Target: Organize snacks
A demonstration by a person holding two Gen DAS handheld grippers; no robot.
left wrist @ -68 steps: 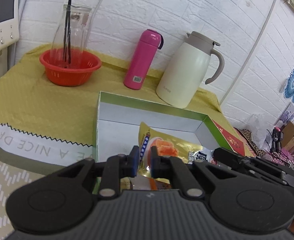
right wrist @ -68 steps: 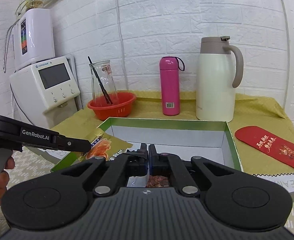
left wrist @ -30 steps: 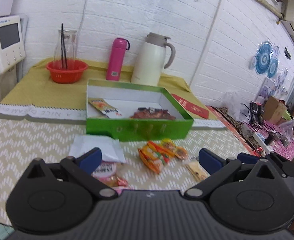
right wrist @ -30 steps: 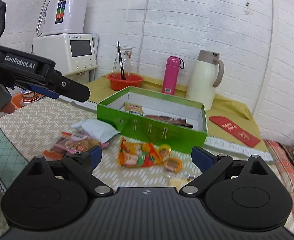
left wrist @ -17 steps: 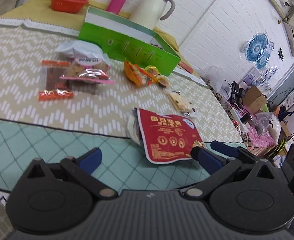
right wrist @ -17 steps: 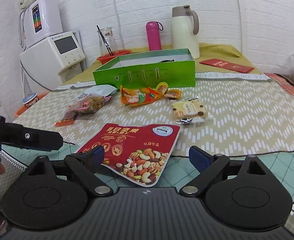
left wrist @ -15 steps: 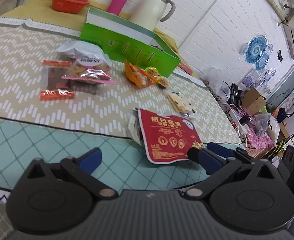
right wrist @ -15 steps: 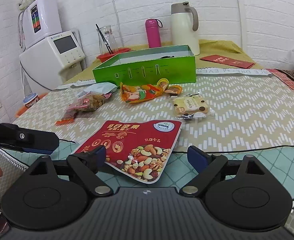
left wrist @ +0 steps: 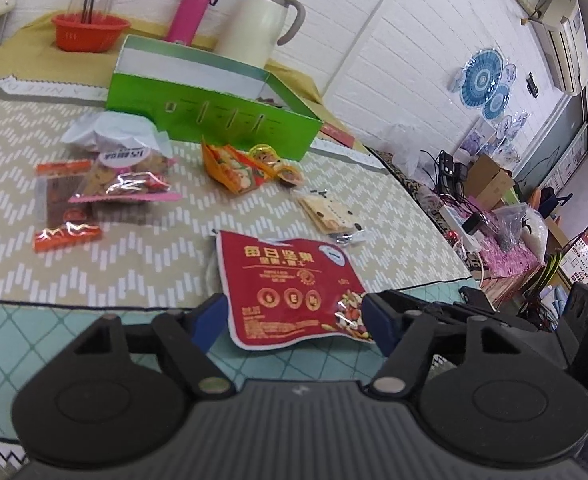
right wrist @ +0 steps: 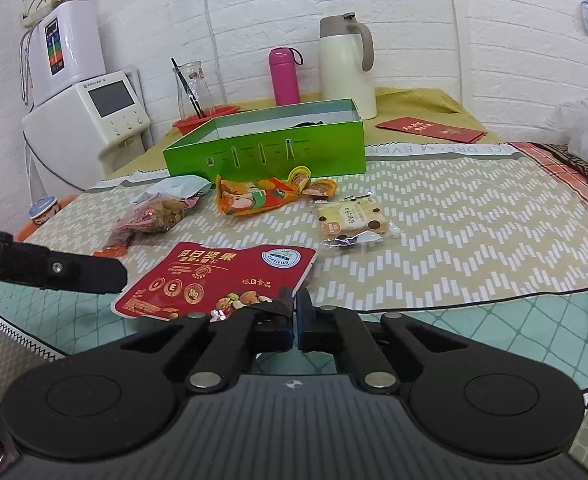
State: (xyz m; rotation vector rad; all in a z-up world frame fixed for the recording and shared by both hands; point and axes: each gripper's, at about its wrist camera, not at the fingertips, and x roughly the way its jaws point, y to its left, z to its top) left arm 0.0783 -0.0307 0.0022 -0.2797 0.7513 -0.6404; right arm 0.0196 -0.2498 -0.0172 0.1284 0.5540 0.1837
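Note:
A red bag of mixed nuts (left wrist: pixel 290 284) (right wrist: pixel 222 276) lies flat at the near edge of the table. My right gripper (right wrist: pixel 296 310) is shut on the bag's near right corner. My left gripper (left wrist: pixel 294 320) is open, its blue pads on either side of the bag's near edge. A green box (right wrist: pixel 270 152) (left wrist: pixel 214 108) stands open farther back with some snacks inside. In front of it lie an orange snack pack (right wrist: pixel 254 196), a biscuit pack (right wrist: pixel 352 220), a clear nut pack (right wrist: pixel 162 208) and an orange-ended dark pack (left wrist: pixel 64 204).
Behind the box stand a pink bottle (right wrist: pixel 284 76), a cream thermos jug (right wrist: pixel 348 64) and a red basket (left wrist: pixel 90 32) holding a glass carafe. A red envelope (right wrist: pixel 430 129) lies at the right. A white water dispenser (right wrist: pixel 90 120) stands off the table's left.
My right gripper has closed on the corner of the red nut bag. My left gripper has narrowed and come in around the bag's near edge. Before that both drew back from the green box.

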